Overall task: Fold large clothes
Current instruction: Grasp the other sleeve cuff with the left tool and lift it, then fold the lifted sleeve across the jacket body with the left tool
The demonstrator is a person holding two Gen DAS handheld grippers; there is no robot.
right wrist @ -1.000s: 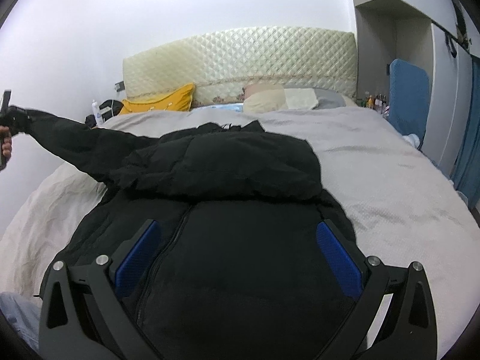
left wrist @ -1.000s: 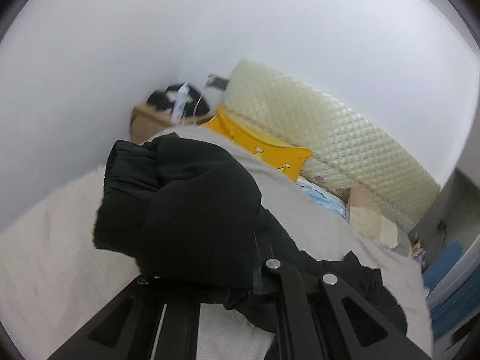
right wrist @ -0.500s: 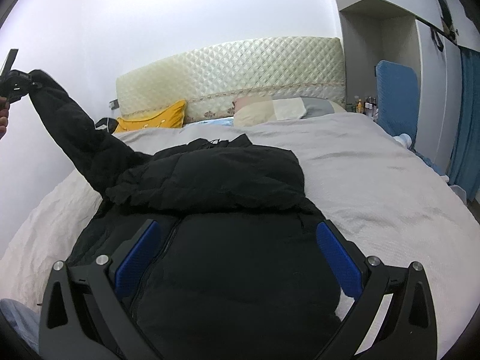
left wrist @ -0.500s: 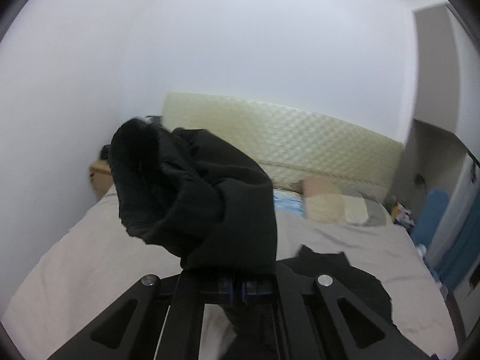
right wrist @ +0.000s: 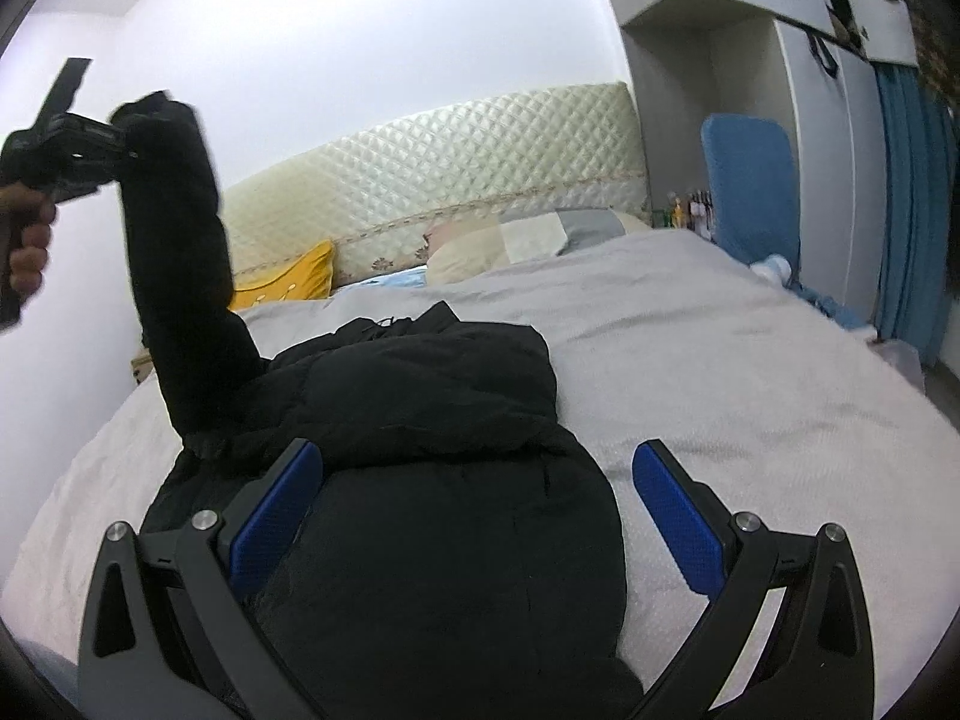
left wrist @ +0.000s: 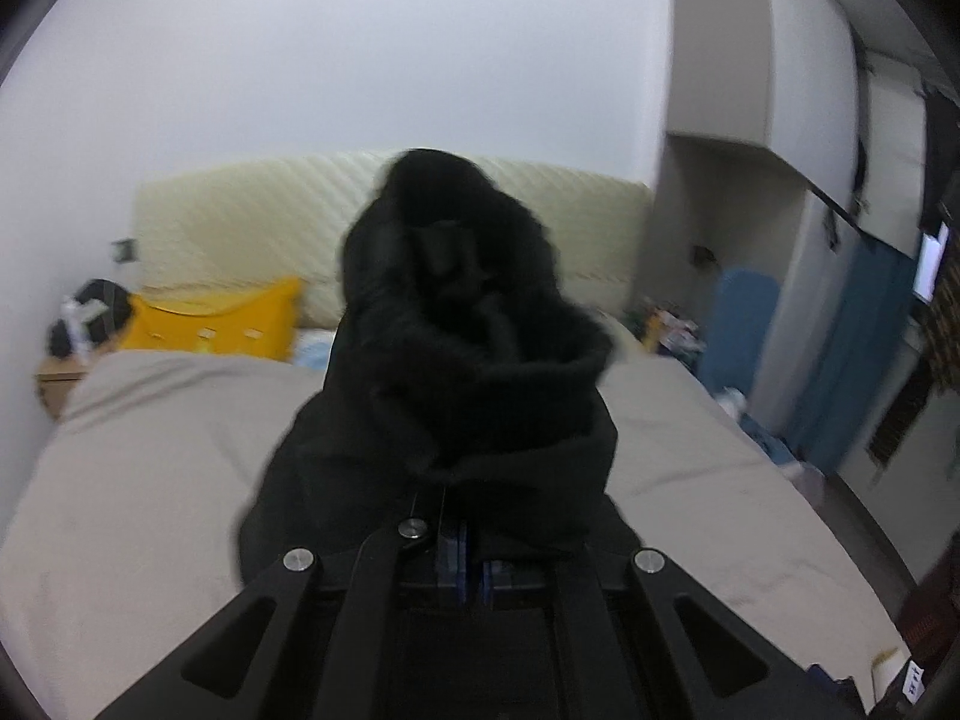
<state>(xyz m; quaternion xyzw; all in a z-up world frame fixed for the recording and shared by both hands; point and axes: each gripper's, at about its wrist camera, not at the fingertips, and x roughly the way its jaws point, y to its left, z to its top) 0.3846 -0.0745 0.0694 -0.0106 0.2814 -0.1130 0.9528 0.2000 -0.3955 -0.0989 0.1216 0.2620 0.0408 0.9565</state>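
Note:
A black padded jacket lies on the grey bed, its right side folded over the chest. My left gripper is shut on the cuff of the jacket's left sleeve and holds it high above the bed's left side. In the right wrist view the left gripper holds that sleeve, which hangs nearly upright. My right gripper is open and empty, its blue pads spread over the jacket's lower body.
A quilted cream headboard stands at the far end. A yellow pillow and patchwork pillows lie there. A blue chair, wardrobe and blue curtain are on the right. A wooden nightstand is at far left.
My left gripper has lifted the sleeve from stretched out sideways to nearly upright and swung toward the bed's middle. The right gripper has stayed open over the jacket's lower part.

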